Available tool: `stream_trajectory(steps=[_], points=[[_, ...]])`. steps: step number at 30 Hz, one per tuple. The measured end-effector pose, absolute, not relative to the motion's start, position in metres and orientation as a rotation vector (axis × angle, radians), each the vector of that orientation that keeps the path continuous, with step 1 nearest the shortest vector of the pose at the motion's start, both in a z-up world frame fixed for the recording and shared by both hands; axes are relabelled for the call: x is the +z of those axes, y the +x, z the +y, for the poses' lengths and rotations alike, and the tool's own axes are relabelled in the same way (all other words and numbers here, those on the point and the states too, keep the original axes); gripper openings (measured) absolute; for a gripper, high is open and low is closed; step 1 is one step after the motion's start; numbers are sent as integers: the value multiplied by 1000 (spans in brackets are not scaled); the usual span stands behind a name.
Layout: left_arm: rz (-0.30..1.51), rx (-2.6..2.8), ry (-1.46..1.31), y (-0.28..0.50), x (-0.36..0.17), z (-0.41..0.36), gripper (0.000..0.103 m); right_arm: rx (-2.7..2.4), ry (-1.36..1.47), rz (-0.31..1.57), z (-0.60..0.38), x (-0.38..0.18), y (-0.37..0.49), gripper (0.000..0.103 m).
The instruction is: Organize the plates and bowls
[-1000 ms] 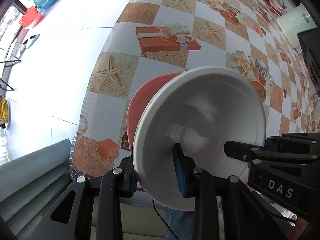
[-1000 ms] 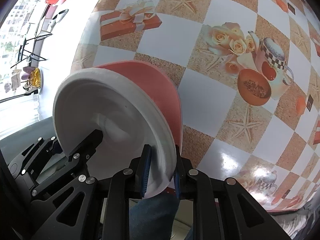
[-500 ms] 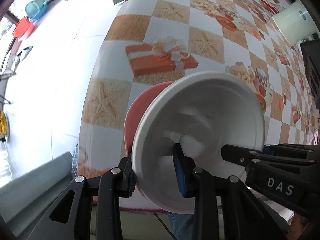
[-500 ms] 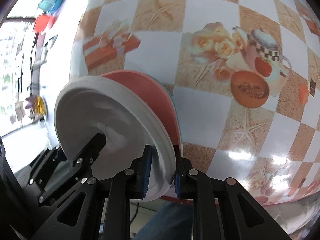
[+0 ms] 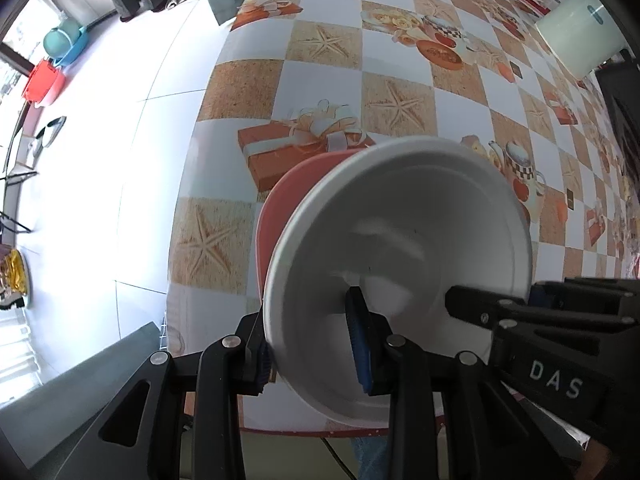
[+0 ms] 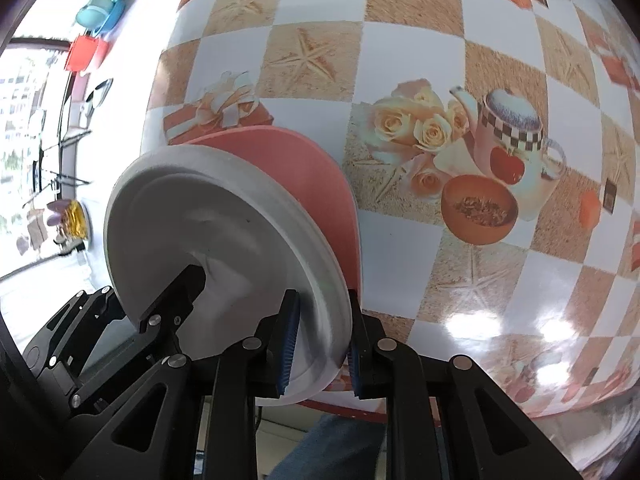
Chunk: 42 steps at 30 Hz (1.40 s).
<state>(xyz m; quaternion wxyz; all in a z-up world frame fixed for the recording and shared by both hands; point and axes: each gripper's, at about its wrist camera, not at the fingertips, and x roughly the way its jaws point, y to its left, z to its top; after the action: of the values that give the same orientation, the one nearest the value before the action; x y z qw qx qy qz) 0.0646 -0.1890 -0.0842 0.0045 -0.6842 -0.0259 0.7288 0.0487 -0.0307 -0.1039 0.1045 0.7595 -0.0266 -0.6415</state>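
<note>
A white bowl (image 5: 404, 256) sits stacked on a red plate (image 5: 280, 208), and both are held up, tilted, over the near edge of the table. My left gripper (image 5: 312, 344) is shut on the stack's left rim, one pad inside the bowl. My right gripper (image 6: 320, 344) is shut on the opposite rim of the same white bowl (image 6: 208, 232) and red plate (image 6: 312, 168). Each gripper shows in the other's view.
The table (image 5: 400, 64) has a checkered cloth with starfish, gift and teacup prints. A pale green container (image 5: 576, 36) stands at the far right. White tiled floor (image 5: 100, 160) lies to the left, with red and teal tubs (image 5: 52, 80) far off.
Both grippers have lifted the bowl and plate stack higher and drawn it back, so more of the table shows. The grips have not changed.
</note>
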Motion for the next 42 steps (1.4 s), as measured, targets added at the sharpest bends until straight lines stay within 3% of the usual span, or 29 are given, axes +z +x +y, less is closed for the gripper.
stream_trajectory(steps=[3, 6, 7, 8, 9, 13, 14, 15, 17, 29, 42], points=[[-85, 2307, -2135, 71, -77, -188, 39, -1907, 2202, 21, -39, -95, 49, 22], [-30, 2371, -2118, 82, -66, -187, 56, -1939, 2184, 97, -42, -86, 51, 26], [3, 2400, -2113, 85, -61, -185, 67, -1946, 2174, 101, -41, -83, 50, 31], [27, 2422, -2106, 87, -56, -184, 77, -1957, 2157, 100, -41, -79, 50, 52], [34, 2444, -2086, 90, -50, -185, 79, -1976, 2131, 107, -40, -73, 50, 72], [10, 2497, -2022, 97, -33, -192, 81, -1996, 2054, 184, -41, -52, 53, 75], [-4, 2501, -2012, 98, -28, -193, 82, -1995, 2046, 196, -41, -47, 54, 80], [-3, 2510, -2004, 100, -22, -194, 84, -1996, 2031, 201, -41, -41, 54, 92], [18, 2515, -2007, 100, -15, -195, 90, -2004, 2013, 231, -37, -32, 54, 102], [75, 2470, -2000, 109, 34, -190, 91, -2008, 1953, 189, -31, 21, 72, 102], [100, 2457, -2021, 113, 45, -180, 91, -2039, 1954, 244, -35, 25, 77, 102]])
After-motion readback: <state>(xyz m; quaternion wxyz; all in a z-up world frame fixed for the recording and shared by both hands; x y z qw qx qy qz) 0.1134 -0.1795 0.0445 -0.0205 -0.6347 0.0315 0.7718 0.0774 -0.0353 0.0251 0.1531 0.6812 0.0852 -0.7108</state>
